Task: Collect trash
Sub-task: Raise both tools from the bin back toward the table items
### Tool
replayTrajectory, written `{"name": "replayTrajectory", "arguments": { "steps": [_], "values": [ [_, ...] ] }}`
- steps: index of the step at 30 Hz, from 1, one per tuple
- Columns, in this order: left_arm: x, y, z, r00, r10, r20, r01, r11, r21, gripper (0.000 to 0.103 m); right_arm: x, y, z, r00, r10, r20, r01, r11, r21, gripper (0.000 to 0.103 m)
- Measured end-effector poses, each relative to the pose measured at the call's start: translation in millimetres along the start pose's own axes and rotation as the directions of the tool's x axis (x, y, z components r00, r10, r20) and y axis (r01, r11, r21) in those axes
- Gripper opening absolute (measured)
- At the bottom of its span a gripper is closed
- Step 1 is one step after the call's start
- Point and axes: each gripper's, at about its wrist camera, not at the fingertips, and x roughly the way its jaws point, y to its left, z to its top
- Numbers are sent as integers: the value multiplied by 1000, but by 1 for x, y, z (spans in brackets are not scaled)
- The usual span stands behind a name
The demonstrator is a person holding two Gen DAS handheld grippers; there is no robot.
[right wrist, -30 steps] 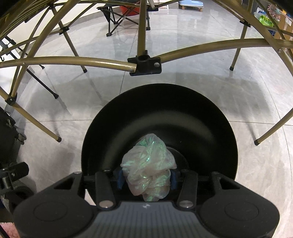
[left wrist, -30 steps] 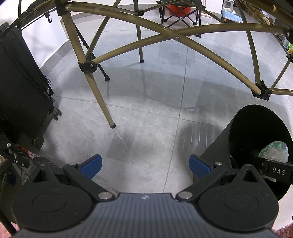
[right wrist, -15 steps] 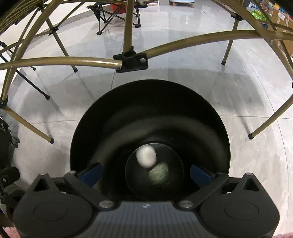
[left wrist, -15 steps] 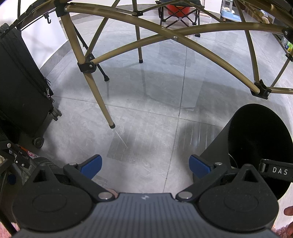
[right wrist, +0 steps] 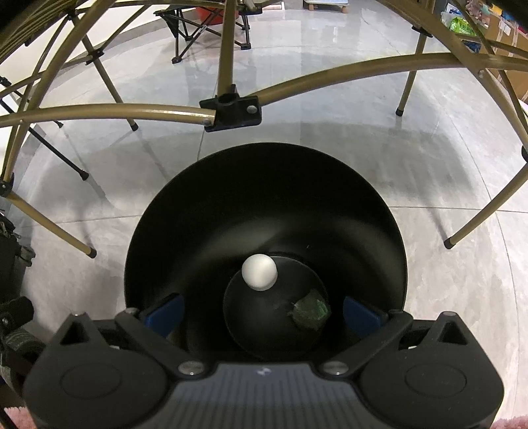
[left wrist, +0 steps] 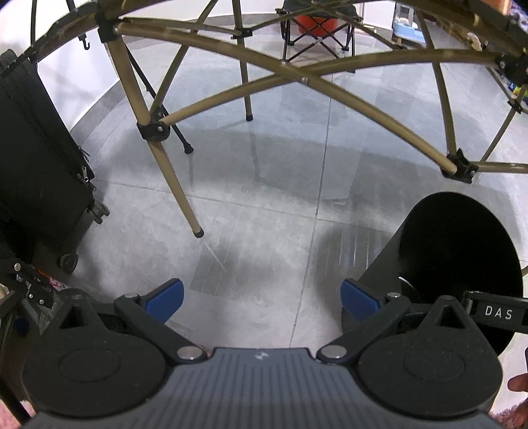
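Note:
A black round trash bin (right wrist: 264, 204) stands on the grey tiled floor, directly under my right gripper (right wrist: 262, 312). That gripper is open, its blue pads wide apart over the bin's mouth with nothing between them. On the bin's bottom lie a white ball (right wrist: 259, 272) and a crumpled greenish plastic wrapper (right wrist: 310, 312). In the left wrist view the same bin (left wrist: 458, 244) sits at the right. My left gripper (left wrist: 262, 298) is open and empty above bare floor, to the left of the bin. The right gripper's body, marked DAS (left wrist: 495, 312), shows at the bin's rim.
Gold folding-table legs and cross bars (right wrist: 231, 112) arch over the bin and the floor (left wrist: 250, 211). A black wheeled suitcase (left wrist: 36, 171) stands at the left. A folding camp chair (left wrist: 318, 26) is far back. A pink rug edge (right wrist: 508, 424) lies near me.
My right gripper opened and let go of the crumpled plastic wrapper, which dropped to the bottom of the bin beside the white ball. The left gripper stayed put.

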Motion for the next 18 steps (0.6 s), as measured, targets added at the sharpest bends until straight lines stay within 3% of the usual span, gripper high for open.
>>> {"name": "replayTrajectory", "arguments": {
  "steps": [10,18],
  "values": [
    [-35,-5,3,996,-33,85,33,999,-7,103,-34,-4,-3,997,23,71,-22,1000,-13,103],
    [-81,-11,10,978,-63,197,68,998,-18,103,-80,-15,-6,984,32,175,-32,999,-7,103]
  ]
}}
